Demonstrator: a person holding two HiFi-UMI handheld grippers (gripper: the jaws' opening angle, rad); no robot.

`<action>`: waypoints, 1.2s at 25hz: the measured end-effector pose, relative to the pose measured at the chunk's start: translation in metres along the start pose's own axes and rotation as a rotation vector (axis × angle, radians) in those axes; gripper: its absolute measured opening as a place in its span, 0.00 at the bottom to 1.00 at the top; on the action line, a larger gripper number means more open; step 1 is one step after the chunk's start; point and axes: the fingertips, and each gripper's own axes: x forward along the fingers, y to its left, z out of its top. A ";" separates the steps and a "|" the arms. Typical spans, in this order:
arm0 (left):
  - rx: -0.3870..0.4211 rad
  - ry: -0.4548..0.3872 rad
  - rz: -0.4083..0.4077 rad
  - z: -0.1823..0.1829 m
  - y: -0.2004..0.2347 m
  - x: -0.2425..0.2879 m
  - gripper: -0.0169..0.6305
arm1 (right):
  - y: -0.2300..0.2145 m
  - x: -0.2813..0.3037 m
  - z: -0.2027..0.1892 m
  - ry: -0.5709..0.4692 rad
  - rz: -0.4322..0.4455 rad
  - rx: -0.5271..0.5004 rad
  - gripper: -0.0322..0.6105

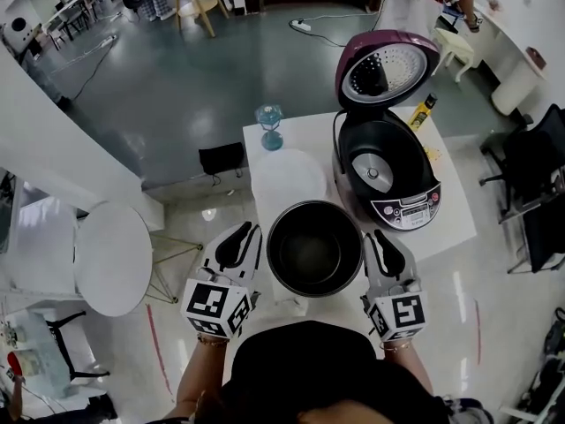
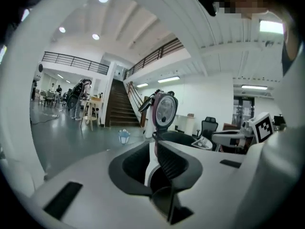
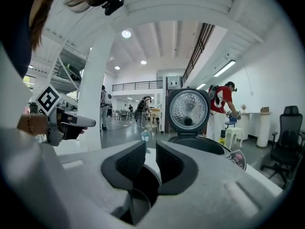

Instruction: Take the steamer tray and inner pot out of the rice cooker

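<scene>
The black inner pot (image 1: 315, 247) hangs in front of me over the near edge of the white table (image 1: 455, 215), held by its rim on both sides. My left gripper (image 1: 250, 237) is shut on the pot's left rim (image 2: 164, 200). My right gripper (image 1: 381, 241) is shut on the right rim (image 3: 137, 200). The purple rice cooker (image 1: 388, 173) stands behind the pot with its lid (image 1: 387, 69) up and its cavity dark. A pale, translucent steamer tray (image 1: 287, 179) lies on the table to the cooker's left. Each gripper view looks level at the lid (image 2: 165, 109) (image 3: 189, 109).
A blue stemmed glass (image 1: 269, 127) stands at the table's far left corner, a yellow bottle (image 1: 425, 109) at the far right. A round white side table (image 1: 110, 256) is at my left. Black chairs (image 1: 538, 177) stand to the right. A person in red (image 3: 224, 104) works at the back.
</scene>
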 end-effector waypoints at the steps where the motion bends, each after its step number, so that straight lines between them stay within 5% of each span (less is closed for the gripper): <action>1: 0.002 -0.036 0.010 0.010 0.000 -0.006 0.09 | 0.002 -0.002 0.009 -0.026 0.001 -0.001 0.14; 7: 0.085 -0.124 0.034 0.041 -0.006 -0.031 0.03 | 0.001 -0.008 0.030 -0.086 -0.015 0.012 0.12; 30: 0.069 -0.185 0.190 0.046 0.023 -0.057 0.03 | 0.014 -0.011 0.032 -0.089 0.007 0.031 0.06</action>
